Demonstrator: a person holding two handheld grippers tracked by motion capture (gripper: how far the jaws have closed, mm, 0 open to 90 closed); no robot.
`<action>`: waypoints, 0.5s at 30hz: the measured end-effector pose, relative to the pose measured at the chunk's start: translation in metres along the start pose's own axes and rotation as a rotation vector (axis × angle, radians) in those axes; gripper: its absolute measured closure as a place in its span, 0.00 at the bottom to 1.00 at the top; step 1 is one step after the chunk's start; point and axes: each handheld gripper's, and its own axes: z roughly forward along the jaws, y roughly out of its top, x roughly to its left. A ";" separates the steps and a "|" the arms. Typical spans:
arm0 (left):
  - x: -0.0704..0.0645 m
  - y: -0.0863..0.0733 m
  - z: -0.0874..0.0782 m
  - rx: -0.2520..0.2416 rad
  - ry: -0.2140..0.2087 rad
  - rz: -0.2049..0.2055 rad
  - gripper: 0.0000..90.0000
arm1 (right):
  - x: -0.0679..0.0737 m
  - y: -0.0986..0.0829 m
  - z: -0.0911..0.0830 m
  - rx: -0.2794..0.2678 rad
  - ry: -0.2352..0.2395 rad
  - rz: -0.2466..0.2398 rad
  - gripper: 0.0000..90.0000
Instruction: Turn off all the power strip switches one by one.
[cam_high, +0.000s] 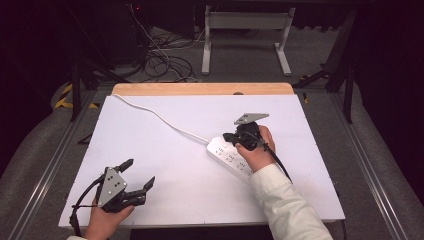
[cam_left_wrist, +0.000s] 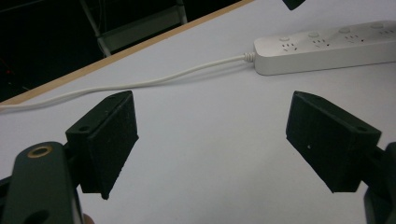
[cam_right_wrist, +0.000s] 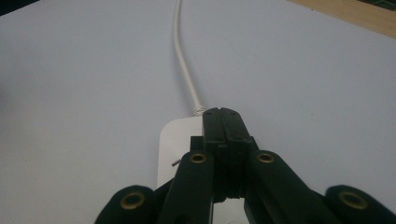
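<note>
White power strip (cam_high: 229, 156) half hidden under right gripper (cam_high: 231, 137)

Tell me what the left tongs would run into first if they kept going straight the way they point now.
Probably the white power strip: in the left gripper view it lies ahead of the open left tongs, across bare white table. Depth is hard to judge, so they might pass just short of its cord end.
</note>
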 end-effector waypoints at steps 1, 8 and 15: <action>0.000 0.000 0.000 0.001 0.000 0.002 0.19 | -0.001 0.000 0.002 0.000 0.002 0.002 1.00; 0.001 0.000 0.000 0.001 0.001 0.002 0.19 | -0.004 -0.003 0.014 0.028 -0.009 0.011 1.00; 0.000 0.000 -0.001 0.000 0.001 0.002 0.19 | -0.004 -0.005 0.020 0.072 -0.026 -0.001 1.00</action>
